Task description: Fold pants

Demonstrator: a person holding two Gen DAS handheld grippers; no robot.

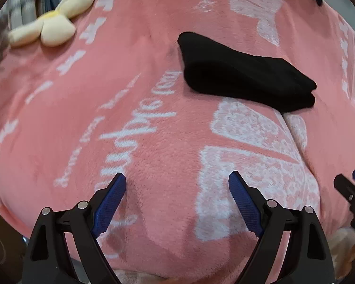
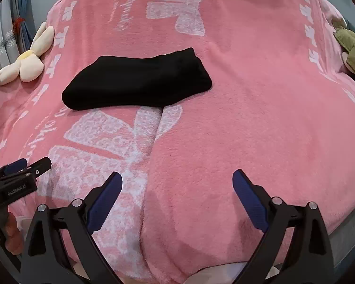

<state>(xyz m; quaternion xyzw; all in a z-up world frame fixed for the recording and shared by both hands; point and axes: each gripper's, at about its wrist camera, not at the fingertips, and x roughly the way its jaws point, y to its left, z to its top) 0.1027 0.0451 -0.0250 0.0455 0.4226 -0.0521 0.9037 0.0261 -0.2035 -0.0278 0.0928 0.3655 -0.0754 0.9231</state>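
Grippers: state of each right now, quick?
Left gripper: open, empty, above the pink fleece blanket.
Right gripper: open, empty, short of the folded black pants.

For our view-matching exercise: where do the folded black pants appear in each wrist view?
Left wrist view: black pants lie right of centre, upper half.
Right wrist view: black pants lie left of centre, upper half.
Shared landmark: the white bow print on the pink blanket, just below them.
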